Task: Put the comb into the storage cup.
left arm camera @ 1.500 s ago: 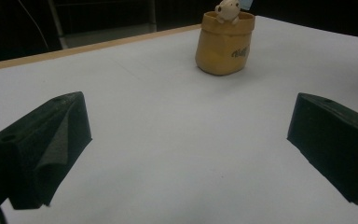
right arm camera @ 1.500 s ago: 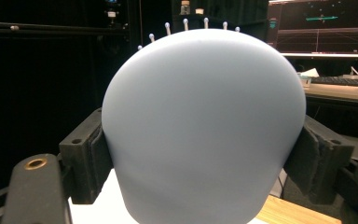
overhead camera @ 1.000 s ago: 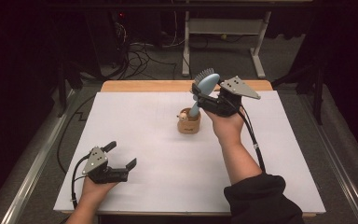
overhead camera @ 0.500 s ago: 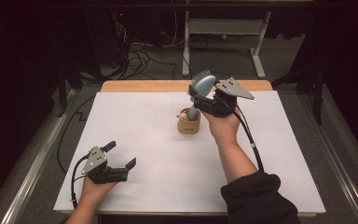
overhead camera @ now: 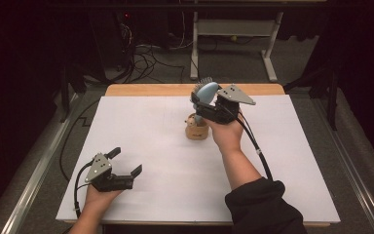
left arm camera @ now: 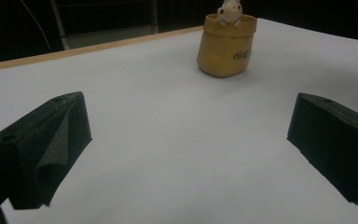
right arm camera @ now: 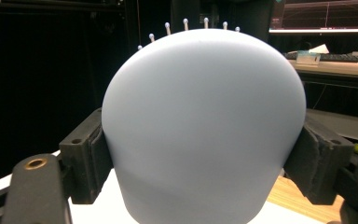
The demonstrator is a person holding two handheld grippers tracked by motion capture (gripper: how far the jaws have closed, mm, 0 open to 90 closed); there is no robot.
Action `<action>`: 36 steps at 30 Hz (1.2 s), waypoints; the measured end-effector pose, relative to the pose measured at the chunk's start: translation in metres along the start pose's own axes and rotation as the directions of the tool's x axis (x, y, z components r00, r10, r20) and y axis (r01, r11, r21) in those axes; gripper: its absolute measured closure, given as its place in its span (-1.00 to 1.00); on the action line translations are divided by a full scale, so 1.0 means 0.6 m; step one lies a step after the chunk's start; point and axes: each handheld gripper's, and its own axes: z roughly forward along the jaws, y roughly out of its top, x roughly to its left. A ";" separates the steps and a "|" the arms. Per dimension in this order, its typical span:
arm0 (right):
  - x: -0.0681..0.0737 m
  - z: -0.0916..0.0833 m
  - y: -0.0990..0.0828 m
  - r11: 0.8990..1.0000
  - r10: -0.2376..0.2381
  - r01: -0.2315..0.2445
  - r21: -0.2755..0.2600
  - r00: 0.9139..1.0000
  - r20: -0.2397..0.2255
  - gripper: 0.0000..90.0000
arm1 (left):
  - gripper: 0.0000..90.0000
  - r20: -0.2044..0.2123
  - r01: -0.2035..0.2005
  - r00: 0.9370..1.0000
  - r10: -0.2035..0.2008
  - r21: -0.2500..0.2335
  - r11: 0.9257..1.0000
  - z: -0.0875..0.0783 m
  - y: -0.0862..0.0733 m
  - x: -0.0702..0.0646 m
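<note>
Pale blue plastic hairbrush point(overhead camera: 206, 91) w/ rounded head is held above the far-middle of the white table sheet point(overhead camera: 141, 131), long axis near upright, tilted a bit; head up, bristle pins facing away toward the far edge, handle end down into the small tan ceramic pot point(overhead camera: 196, 127); in the right gripper view the smooth back of the head point(right arm camera: 204, 126) faces the camera, white-tipped pins peeking over the top; right gripper point(overhead camera: 202, 107) is pinching the brush, pads pressed on both sides of the head; pot has a small white animal figure on its rim and dark script on the front point(left arm camera: 226, 44), too blurred to read; left gripper point(overhead camera: 126, 163) sits near the near-left corner, jaws spread wide, nothing btwn them; wooden table edge point(overhead camera: 151, 89) shows past the sheet's far side; lots of bare sheet all round the pot.
</note>
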 end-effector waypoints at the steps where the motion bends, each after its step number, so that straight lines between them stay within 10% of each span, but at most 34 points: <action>1: 0.000 0.002 -0.002 1.000 0.002 -0.002 0.001 1.000 -0.003 -0.54 | -0.99 0.001 0.004 1.000 -0.004 -0.003 1.000 0.000 0.000 0.000; 36: 0.007 0.030 -0.034 0.999 0.004 -0.004 0.043 1.000 -0.010 -0.54 | -0.99 0.000 0.006 1.000 -0.006 0.003 1.000 0.000 -0.001 0.000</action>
